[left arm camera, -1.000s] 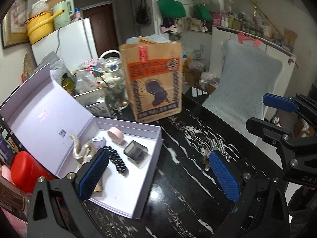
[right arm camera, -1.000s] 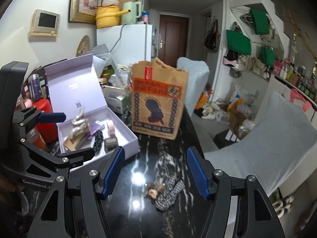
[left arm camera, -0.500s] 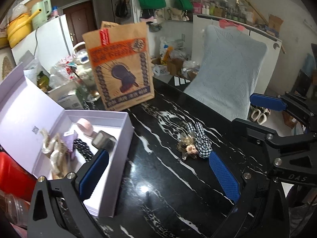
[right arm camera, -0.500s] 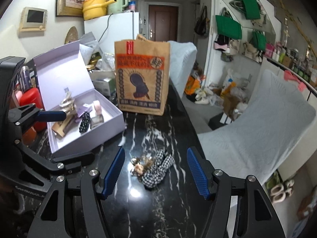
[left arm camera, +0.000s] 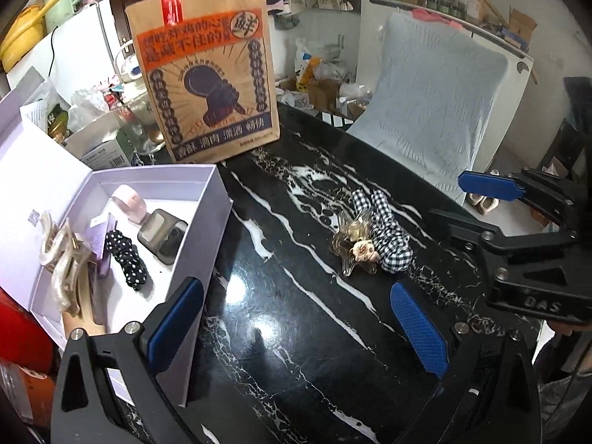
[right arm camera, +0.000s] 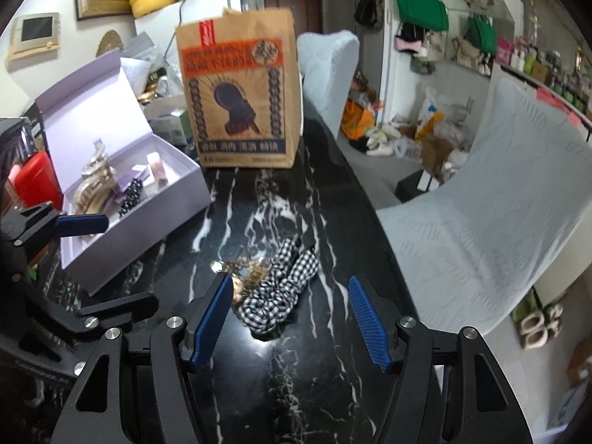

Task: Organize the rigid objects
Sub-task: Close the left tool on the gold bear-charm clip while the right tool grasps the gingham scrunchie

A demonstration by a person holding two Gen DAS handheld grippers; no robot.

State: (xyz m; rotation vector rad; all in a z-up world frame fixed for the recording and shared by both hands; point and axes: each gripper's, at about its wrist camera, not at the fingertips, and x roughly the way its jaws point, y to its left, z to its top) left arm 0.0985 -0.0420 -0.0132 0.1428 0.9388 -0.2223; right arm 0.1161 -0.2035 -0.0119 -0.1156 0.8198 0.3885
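Note:
A gold hair clip (left arm camera: 357,246) (right arm camera: 248,272) lies against a black-and-white checked scrunchie (left arm camera: 388,233) (right arm camera: 285,288) on the black marble table (left arm camera: 296,333). An open lilac box (left arm camera: 192,229) (right arm camera: 162,203) at the left holds a pink roll (left arm camera: 127,203), a grey case (left arm camera: 162,235), a dotted scrunchie (left arm camera: 127,259) and pale claw clips (left arm camera: 63,259). My left gripper (left arm camera: 299,327) is open and empty between the box and the clip. My right gripper (right arm camera: 292,314) is open, just short of the scrunchie and clip, its left finger next to the clip.
A brown paper bag (left arm camera: 207,85) (right arm camera: 240,100) stands upright at the back of the table. Clutter and a red container (right arm camera: 37,181) sit behind and left of the box. A chair with a pale blue cover (right arm camera: 481,222) stands along the table's right edge.
Both grippers moved forward and right toward the clip and scrunchie, which now lie much closer to the right gripper. Both stayed open. Nothing on the table moved.

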